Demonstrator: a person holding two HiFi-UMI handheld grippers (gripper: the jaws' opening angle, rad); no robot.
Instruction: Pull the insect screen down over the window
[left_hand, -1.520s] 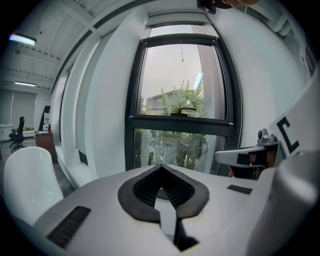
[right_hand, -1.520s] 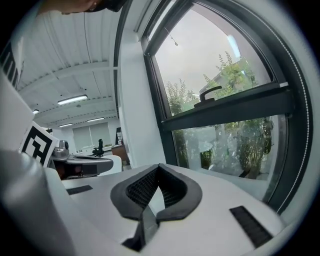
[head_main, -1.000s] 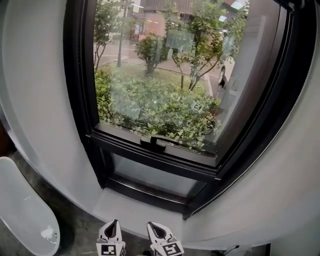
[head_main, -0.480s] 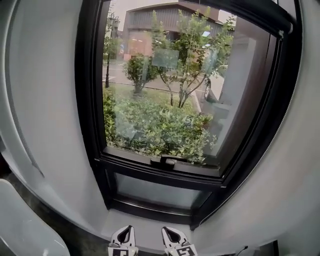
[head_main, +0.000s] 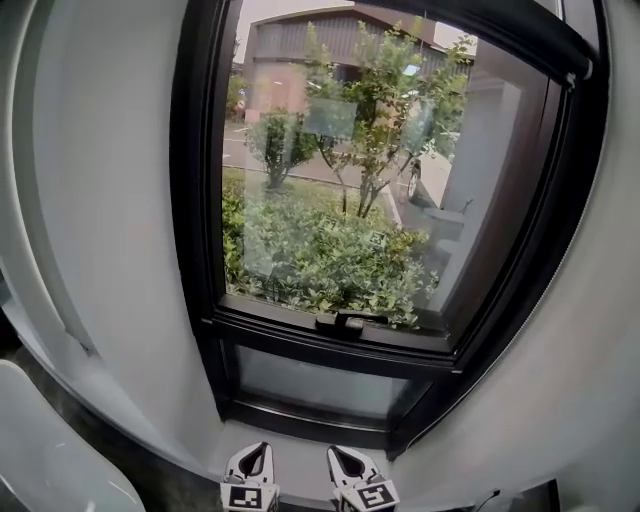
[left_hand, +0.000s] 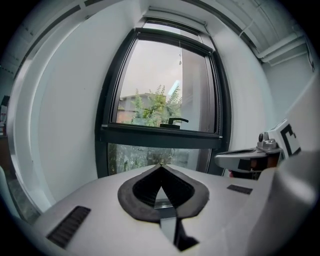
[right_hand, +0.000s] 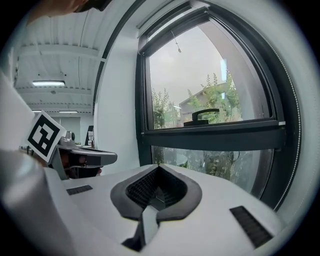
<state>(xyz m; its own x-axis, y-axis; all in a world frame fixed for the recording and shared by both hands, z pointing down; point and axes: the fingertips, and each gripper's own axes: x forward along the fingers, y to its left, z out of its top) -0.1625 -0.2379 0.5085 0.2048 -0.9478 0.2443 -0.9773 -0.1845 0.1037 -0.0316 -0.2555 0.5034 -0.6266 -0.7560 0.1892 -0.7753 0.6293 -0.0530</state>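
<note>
Since both pairs of jaws are pressed together with nothing between them, I read the left gripper (left_hand: 160, 169) and the right gripper (right_hand: 158, 168) as empty and ready. They sit side by side at six o'clock in the head view, aimed at the window (head_main: 350, 200), with the pale sill (head_main: 300, 452) just beyond their tips.

Past the tips stands the dark lower rail, with the window handle (head_main: 340, 322) on it. The insect screen is not down over the glass. I judge it is rolled away in the housing (left_hand: 175, 16) at twelve o'clock on the frame, where a thin pull cord (left_hand: 180, 54) hangs over the upper pane.

I expect the screen to be light, soft mesh on a stiff bottom bar, probably sprung, so it may want to snap back. The mesh would tear or crease if pinched. I would take the cord, or the bar near its middle, and draw straight towards six o'clock so the edges stay in their tracks. The cord is slim and may slip between the pads.

Compared with a second ago, the head view has tipped upward: more of the frame's top shows at one o'clock, the handle sits lower, and the white rounded fixture (head_main: 45, 462) at seven o'clock has nearly slid out. Both grippers have risen slightly, jaws unchanged.
</note>
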